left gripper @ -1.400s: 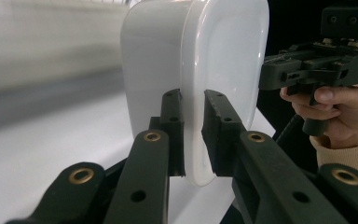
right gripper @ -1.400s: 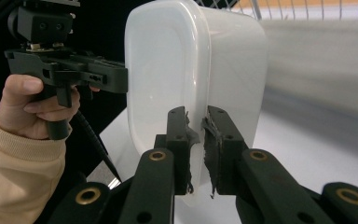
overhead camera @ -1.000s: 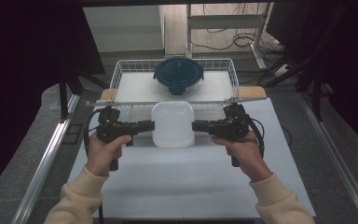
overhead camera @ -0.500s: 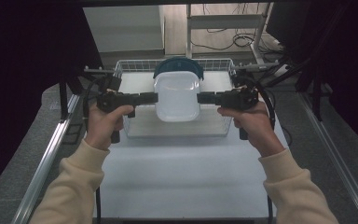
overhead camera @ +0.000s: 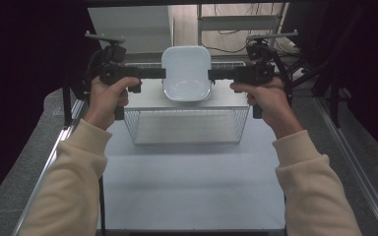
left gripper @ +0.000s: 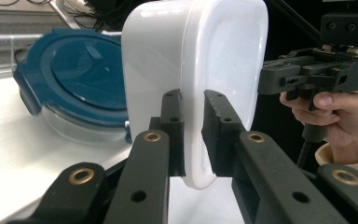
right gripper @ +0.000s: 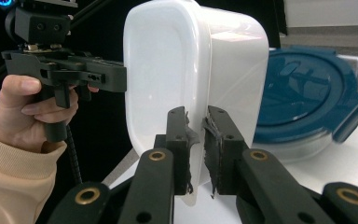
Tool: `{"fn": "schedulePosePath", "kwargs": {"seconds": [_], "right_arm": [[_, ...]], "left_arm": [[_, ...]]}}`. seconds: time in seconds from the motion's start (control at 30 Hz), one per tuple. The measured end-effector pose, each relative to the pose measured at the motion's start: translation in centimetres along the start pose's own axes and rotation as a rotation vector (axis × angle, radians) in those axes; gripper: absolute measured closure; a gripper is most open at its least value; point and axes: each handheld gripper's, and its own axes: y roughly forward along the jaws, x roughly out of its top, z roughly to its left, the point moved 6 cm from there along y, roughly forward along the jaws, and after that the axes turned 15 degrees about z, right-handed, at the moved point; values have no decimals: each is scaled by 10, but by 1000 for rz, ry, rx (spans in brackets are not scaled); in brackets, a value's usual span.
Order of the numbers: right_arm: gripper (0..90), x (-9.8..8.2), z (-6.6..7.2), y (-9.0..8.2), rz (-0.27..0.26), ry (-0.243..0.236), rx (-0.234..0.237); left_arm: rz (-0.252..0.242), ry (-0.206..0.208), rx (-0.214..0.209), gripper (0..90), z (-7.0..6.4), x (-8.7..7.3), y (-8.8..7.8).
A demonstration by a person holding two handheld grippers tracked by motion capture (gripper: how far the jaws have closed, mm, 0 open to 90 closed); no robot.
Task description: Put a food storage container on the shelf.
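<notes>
A white plastic container [overhead camera: 186, 73] hangs in the air above the wire basket [overhead camera: 187, 125], tilted so its lid side faces me. My left gripper [overhead camera: 163, 73] is shut on the container's left rim, and my right gripper [overhead camera: 210, 74] is shut on its right rim. In the left gripper view the jaws pinch the container's [left gripper: 200, 70] rim, left gripper [left gripper: 193, 135]. In the right gripper view the padded jaws clamp the container's [right gripper: 186, 65] opposite rim, right gripper [right gripper: 196, 154]. A round glass bowl with a blue lid [left gripper: 79, 79] [right gripper: 303, 93] lies behind the container.
The wire basket stands at the far end of the white table [overhead camera: 192, 187], with a white shelf board [overhead camera: 147, 101] across its top. Metal rails [overhead camera: 54, 162] run along both table sides. Dark screens and cables stand beyond the table.
Both hands have lifted the white container from the table surface up to above the basket, and it has tipped from lying flat to facing me. The blue-lidded bowl is now hidden behind it.
</notes>
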Motion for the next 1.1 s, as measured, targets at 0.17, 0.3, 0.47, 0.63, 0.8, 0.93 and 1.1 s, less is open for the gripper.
{"fn": "schedulePosePath", "kwargs": {"seconds": [0.17,0.3,0.47,0.63,0.8,0.93,1.1], "right_arm": [[799,12,-8,1,-6,23,13],[799,19,-17,5,1,41,18],[797,25,-31,15,23,83,28],[775,31,-46,22,42,138,32],[737,41,-59,28,55,192,66],[717,48,-72,35,55,278,117],[670,51,-85,43,48,360,154]], "left_arm": [[7,-20,-7,797,8,13,1],[11,-37,-7,797,16,19,5],[30,-74,-8,796,30,25,13],[28,-115,-33,793,41,34,21],[48,-183,-71,751,57,44,27],[31,-251,-111,739,71,51,32],[12,-299,-125,731,85,55,39]]}}
